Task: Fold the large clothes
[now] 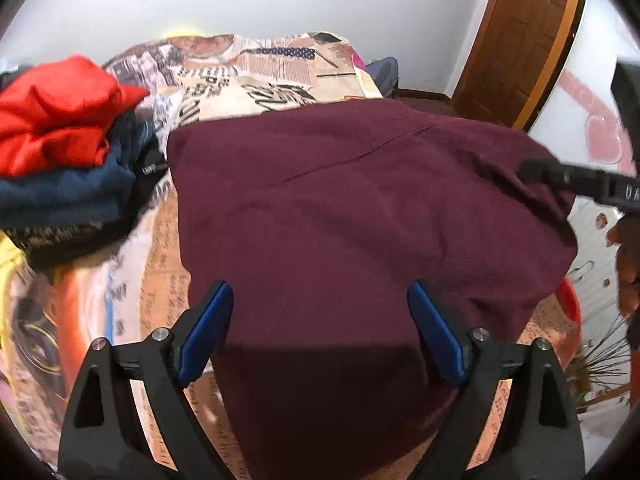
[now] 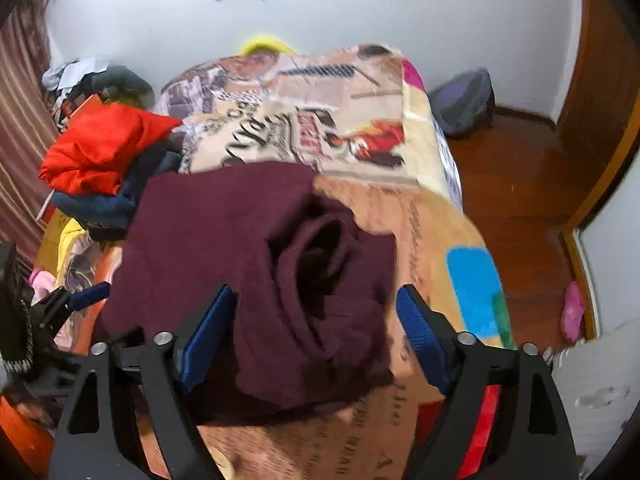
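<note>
Two tools: left tool [image 1: 320, 332] and right tool [image 2: 316, 332] gape wide, holding nothing.
Sweater [image 1: 360, 208]: soft, floppy (fairly thick knit); we would pinch its near hem corners.

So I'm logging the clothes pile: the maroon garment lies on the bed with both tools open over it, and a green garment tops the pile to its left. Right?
Not quite: the garment topping the pile is red, not green, as the right wrist view shows. The rest holds: maroon garment on the bed, left tool and right tool open.
</note>
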The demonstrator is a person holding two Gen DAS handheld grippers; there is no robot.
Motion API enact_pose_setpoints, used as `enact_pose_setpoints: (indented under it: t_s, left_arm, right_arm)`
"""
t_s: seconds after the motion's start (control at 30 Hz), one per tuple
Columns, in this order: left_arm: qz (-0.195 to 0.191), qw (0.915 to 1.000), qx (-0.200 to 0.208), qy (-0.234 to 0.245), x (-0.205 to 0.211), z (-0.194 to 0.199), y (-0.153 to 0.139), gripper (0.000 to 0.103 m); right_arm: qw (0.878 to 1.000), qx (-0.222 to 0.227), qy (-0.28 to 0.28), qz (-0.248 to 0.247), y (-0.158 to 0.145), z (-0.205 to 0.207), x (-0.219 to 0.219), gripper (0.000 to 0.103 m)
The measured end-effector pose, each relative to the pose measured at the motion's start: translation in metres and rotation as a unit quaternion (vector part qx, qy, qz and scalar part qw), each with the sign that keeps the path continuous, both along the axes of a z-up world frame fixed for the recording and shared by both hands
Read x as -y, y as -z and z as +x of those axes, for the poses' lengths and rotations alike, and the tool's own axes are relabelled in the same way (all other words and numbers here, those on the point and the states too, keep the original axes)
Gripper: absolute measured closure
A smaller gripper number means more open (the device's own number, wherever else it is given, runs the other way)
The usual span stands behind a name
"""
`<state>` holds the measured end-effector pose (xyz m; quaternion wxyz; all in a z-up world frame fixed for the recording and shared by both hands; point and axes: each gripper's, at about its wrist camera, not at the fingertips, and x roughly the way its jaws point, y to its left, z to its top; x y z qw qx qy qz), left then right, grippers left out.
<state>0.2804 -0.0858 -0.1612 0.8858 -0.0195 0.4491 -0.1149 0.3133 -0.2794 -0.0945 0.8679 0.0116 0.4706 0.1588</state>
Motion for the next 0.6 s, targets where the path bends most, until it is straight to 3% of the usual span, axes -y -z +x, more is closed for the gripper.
enact_pose_setpoints:
  t_s: [0.07, 0.2, 0.4, 0.5, 0.6]
  left_arm:
    - [0.006, 1.0000, 0.004, 0.001, 0.001, -0.005, 0.002, 0.008]
    - [0.008, 1.0000, 0.002, 0.002, 0.001, -0.010, 0.001, 0.008]
    - [0.039, 0.9984, 0.030, -0.029, -0.017, -0.007, -0.022, 0.008]
    - [0.041, 0.9968, 0.037, -0.058, -0.038, 0.000, -0.030, 0.008]
    - [0.044, 0.9949, 0.016, -0.089, -0.060, 0.012, -0.024, 0.008]
  right_arm:
    - [1.000, -0.010, 0.006, 0.014, 0.011, -0.003, 0.013, 0.016]
    - [1.000, -0.010, -0.008, -0.004, 0.023, -0.010, 0.015, 0.016]
    - [0.999, -0.051, -0.015, 0.013, 0.005, 0.005, 0.014, 0.016]
    - [0.999, -0.045, -0.018, 0.021, -0.005, 0.012, 0.013, 0.016]
    - [0.999, -0.033, -0.019, 0.034, -0.014, 0.019, 0.012, 0.014]
